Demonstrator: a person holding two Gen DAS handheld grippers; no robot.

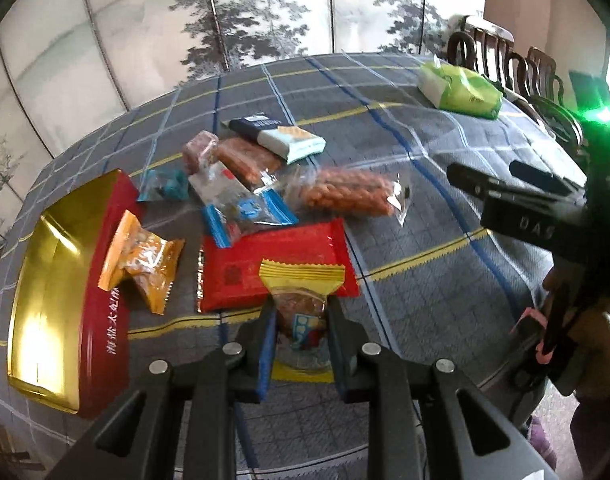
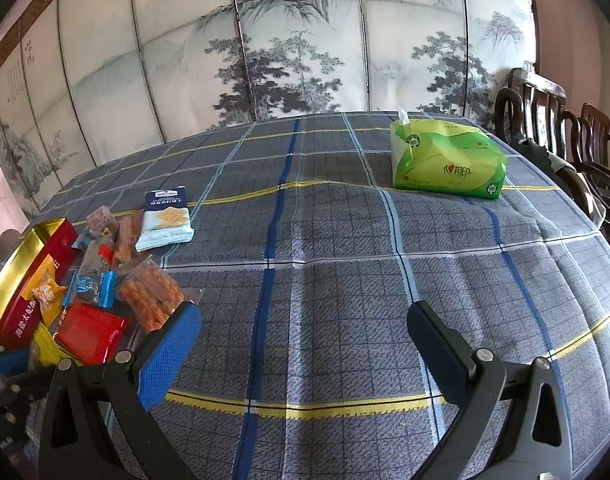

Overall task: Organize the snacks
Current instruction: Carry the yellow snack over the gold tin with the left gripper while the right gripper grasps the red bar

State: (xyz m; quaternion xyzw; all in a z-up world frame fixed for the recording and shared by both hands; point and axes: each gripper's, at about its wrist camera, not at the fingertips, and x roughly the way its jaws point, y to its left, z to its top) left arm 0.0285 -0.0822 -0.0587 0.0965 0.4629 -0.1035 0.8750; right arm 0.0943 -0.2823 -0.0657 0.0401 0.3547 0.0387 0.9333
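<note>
My left gripper (image 1: 301, 320) is shut on a yellow-wrapped snack (image 1: 301, 300) with a clear window, held just above the cloth. Beyond it lies a red flat packet (image 1: 277, 264). To the left stands a red tin with a gold inside (image 1: 45, 300), and an orange snack packet (image 1: 145, 264) rests on its rim. Further back lie a bag of orange twists (image 1: 349, 194), a blue-edged packet (image 1: 241, 208) and a navy and white cracker pack (image 1: 281, 136). My right gripper (image 2: 303, 336) stands open over bare cloth, with the snack pile (image 2: 101, 280) to its left.
A green tissue pack (image 2: 445, 160) sits at the table's far right. Dark wooden chairs (image 2: 561, 136) line the right edge. A painted folding screen (image 2: 297, 40) stands behind the table. The plaid tablecloth (image 2: 345, 240) covers the whole top.
</note>
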